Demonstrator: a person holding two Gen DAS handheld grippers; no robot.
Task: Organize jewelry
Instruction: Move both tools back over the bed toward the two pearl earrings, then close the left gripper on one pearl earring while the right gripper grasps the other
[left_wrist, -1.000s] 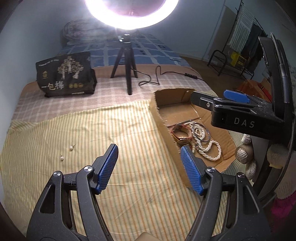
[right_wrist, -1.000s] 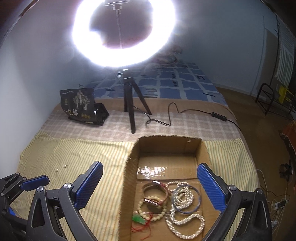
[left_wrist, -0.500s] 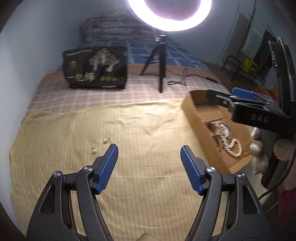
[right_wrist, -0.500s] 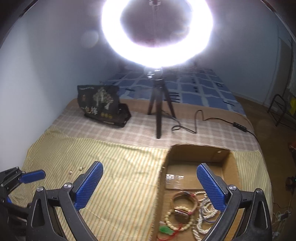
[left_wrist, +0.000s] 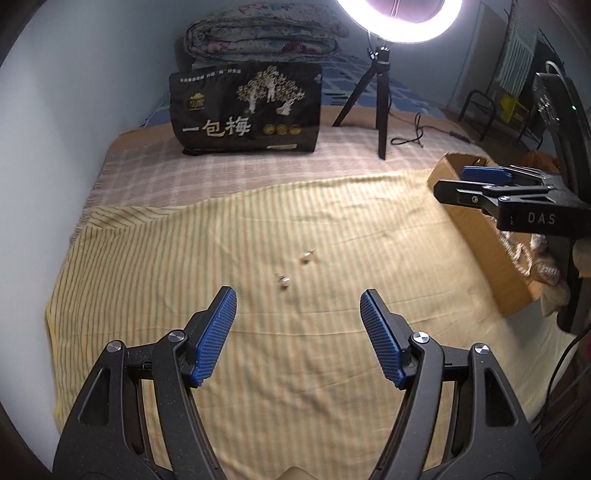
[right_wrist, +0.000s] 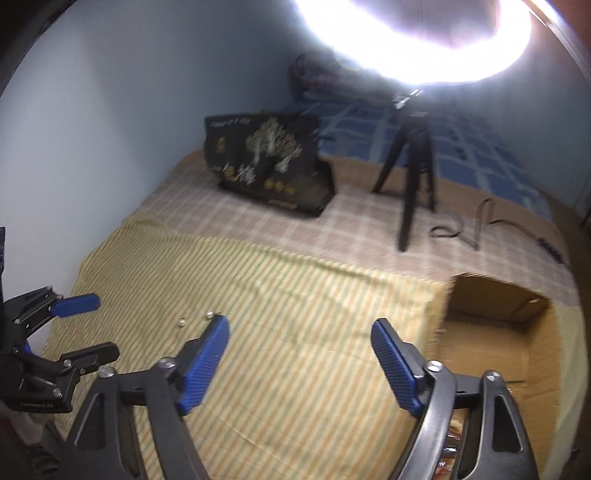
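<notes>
Two small pearl earrings (left_wrist: 284, 283) (left_wrist: 306, 256) lie on the yellow striped cloth (left_wrist: 184, 258), just ahead of my left gripper (left_wrist: 298, 314), which is open and empty. In the right wrist view the earrings (right_wrist: 181, 323) (right_wrist: 209, 315) lie left of my right gripper (right_wrist: 300, 343), also open and empty. The cardboard box (right_wrist: 491, 332) sits at the right; its jewelry is mostly hidden behind the gripper. In the left wrist view the box (left_wrist: 484, 240) is at the right, with the right gripper (left_wrist: 480, 181) over it.
A black snack bag (left_wrist: 245, 110) stands at the back. A ring light on a black tripod (left_wrist: 382, 96) with a cable stands back right. A folded quilt (left_wrist: 262, 33) lies behind. The left gripper shows at the left of the right wrist view (right_wrist: 70, 325).
Both grippers have swung left, away from the box. The earrings have come from the far left to just ahead of the left gripper. The box has slid to the right edge of both views.
</notes>
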